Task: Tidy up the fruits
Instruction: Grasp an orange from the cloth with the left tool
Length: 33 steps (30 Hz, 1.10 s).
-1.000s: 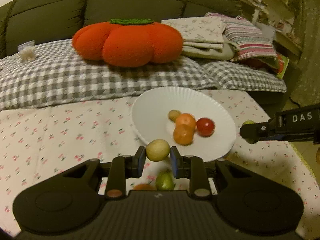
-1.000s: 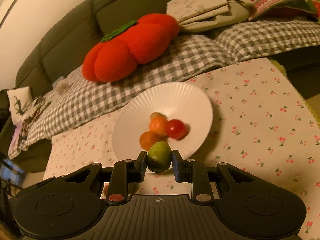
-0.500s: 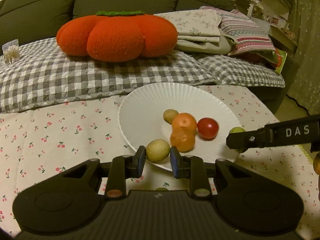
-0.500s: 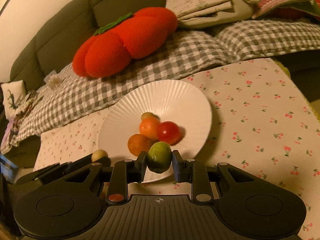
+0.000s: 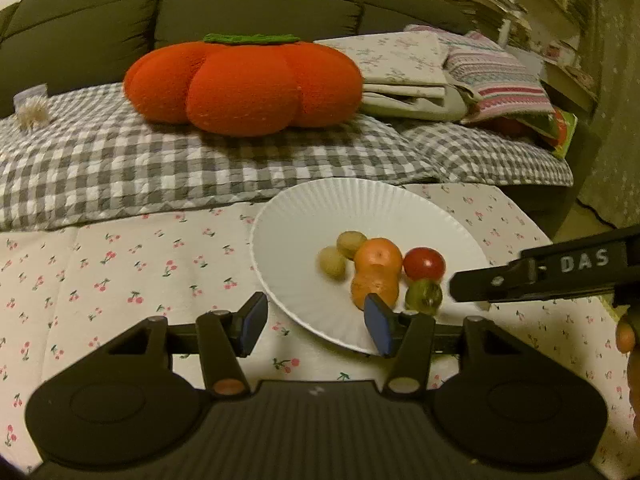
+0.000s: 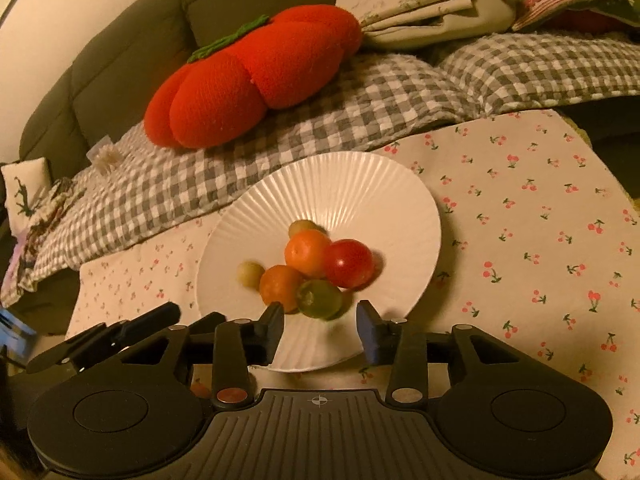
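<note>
A white ribbed plate on the cherry-print cloth holds two oranges, a red tomato and an olive fruit. A yellow-green fruit lies free on the plate left of the oranges. My left gripper hangs over the plate's near rim; its jaws are opening with nothing between them. A green fruit, blurred, sits on the plate just ahead of my right gripper. That gripper's jaws are opening and no longer touch the fruit.
Behind the table stands a dark sofa with a checked blanket, a big orange pumpkin cushion and folded linens. The right gripper's finger reaches in from the right. A person's fingers show at the right edge.
Both grippers were shut on fruit over the plate's near rim; now both jaws have parted. The yellow-green fruit has rolled onto the plate and the green fruit has dropped beside the oranges.
</note>
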### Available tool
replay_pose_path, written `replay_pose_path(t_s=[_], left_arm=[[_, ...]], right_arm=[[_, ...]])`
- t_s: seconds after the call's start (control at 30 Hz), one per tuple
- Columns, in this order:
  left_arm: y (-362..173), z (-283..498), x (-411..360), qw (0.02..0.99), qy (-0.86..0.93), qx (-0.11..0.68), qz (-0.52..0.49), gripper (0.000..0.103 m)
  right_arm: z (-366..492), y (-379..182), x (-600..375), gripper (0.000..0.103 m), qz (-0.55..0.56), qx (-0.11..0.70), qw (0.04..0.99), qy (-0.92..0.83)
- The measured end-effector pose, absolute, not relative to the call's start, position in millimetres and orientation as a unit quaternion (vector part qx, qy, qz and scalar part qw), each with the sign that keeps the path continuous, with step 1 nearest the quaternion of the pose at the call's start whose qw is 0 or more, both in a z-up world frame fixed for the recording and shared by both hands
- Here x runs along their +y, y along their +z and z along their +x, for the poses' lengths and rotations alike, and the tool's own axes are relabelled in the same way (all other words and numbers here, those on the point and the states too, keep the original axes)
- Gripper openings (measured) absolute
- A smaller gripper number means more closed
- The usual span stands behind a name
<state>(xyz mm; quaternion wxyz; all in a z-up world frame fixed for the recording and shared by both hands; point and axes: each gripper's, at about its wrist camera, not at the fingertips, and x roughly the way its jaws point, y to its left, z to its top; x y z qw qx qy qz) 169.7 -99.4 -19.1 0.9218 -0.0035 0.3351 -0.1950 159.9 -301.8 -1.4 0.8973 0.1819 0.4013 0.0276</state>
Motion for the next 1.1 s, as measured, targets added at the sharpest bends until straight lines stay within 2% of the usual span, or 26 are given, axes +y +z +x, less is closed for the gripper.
replay_pose_path(t_s=[0.57,0.67,1.1], left_arm=[[-11.5,155.6,-64.9,0.911,-0.167,0.372,-0.054,0.053],[-17.0,148.6,-58.4,0.906,-0.161,0.388,-0.055,0.052],[-28.6,129.9,-46.8,0.894,-0.15,0.416,-0.067,0.053]], right_arm=[[138.0,17.7,-309.2,0.04,0.184,0.391,0.902,0.02],[133.3,20.1,-304.9,0.044,0.175,0.391,0.903,0.023],[117.5,17.0,-281.4,0.051,0.144,0.409,0.899,0.057]])
